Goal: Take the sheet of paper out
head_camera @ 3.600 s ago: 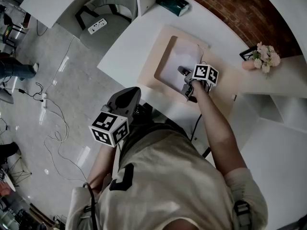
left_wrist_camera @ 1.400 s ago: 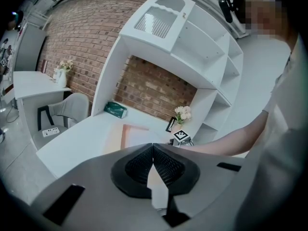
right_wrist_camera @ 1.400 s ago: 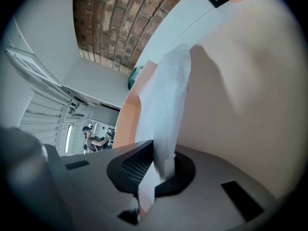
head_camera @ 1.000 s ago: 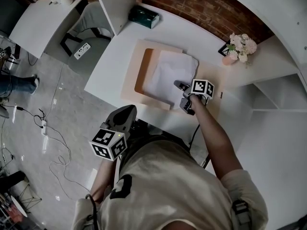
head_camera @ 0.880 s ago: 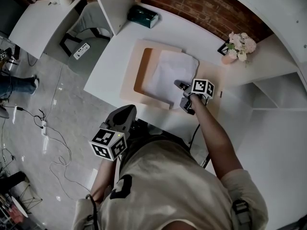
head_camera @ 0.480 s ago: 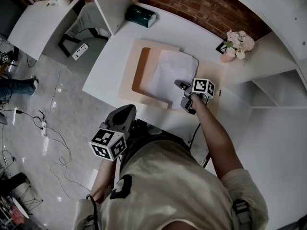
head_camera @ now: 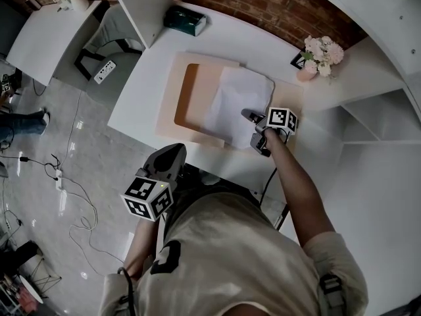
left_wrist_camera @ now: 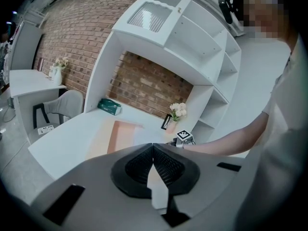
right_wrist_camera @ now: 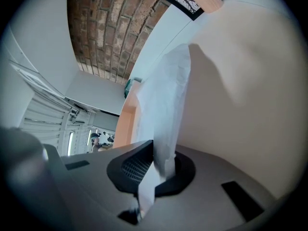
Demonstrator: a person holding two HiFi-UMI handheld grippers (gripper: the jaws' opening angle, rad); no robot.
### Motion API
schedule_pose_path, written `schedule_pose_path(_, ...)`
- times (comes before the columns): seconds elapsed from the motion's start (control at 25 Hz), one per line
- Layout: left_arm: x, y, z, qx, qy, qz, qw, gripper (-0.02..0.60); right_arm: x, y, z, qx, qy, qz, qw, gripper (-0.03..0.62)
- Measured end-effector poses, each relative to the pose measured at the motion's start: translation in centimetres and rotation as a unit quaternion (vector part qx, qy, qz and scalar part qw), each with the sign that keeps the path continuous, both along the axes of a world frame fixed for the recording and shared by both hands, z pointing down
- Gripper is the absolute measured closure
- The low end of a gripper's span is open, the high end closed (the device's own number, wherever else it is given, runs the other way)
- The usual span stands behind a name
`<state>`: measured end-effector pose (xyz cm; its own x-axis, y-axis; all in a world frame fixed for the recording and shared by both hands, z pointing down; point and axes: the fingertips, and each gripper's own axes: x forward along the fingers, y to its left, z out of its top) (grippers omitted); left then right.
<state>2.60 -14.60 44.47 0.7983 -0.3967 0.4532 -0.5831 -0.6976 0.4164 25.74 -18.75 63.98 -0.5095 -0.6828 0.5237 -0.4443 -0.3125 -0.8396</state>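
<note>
Jaws (right gripper [right_wrist_camera: 155,163]) pinch edge of paper sheet [right_wrist_camera: 166,100].

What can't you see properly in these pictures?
- Right gripper view: the near edge of the sheet of paper is swallowed by the shut right gripper.
- Head view: any print on the green box is too small to read.
- Head view: the picture frame sits partly behind the flowers.

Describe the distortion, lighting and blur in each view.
Head view: wide lens bows the desk edges, light flat and dim. Left gripper view: fisheye, dark corners, shelves curved, a mosaic patch top right. Right gripper view: black round vignette; the sheet of paper near the right tongs is soft and shadows the beige folder.
</note>
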Motion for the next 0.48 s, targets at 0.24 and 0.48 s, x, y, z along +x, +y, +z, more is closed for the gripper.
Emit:
schedule_pose_path(0.24, 0.8, 0.4, 0.2, -0.003, -0.002, 0.005, 1.0000, 0.565, 1.0, 0.8, 0.0, 0.001, -0.008, 0.010, 1.000, 0.566)
schedule_pose_path(0.48, 2.5, 0.9, 0.4, -0.004, -0.001, 0.018, 0.9998, 0.565, 1.9, 2.0, -0.2, 0.006, -0.020, 0.022, 1.000, 0.566)
